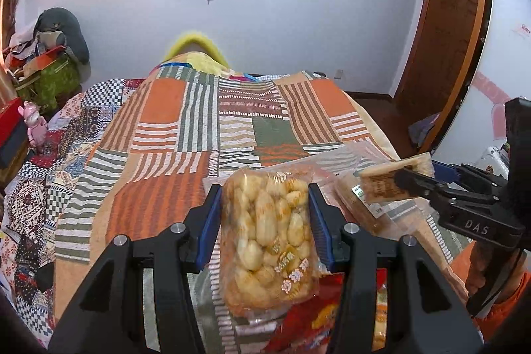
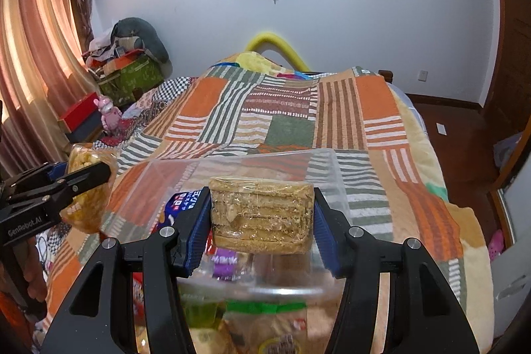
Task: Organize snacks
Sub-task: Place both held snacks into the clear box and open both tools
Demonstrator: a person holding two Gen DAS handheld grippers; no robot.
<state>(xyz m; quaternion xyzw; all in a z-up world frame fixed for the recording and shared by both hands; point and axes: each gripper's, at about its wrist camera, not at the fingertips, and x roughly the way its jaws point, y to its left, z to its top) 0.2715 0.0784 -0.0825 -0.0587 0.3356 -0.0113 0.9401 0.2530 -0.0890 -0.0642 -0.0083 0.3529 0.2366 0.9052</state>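
My left gripper [image 1: 265, 208] is shut on a clear bag of pale puffed snacks [image 1: 268, 231], held above the bed; the bag also shows in the right wrist view [image 2: 88, 188] at the left. My right gripper [image 2: 262, 214] is shut on a wrapped stack of brown crackers [image 2: 262, 214], held over a clear plastic bin [image 2: 332, 168]. That cracker pack also shows in the left wrist view [image 1: 381, 184] at the right, in the right gripper [image 1: 411, 178]. Several snack packets [image 2: 225, 264] lie in the bin below.
A patchwork blanket [image 1: 199, 128] covers the bed. Boxes and clutter [image 2: 129, 72] pile at the far left by the curtain [image 2: 30, 55]. A red snack bag [image 1: 315, 320] lies under my left gripper. A wooden door [image 1: 448, 22] stands at right.
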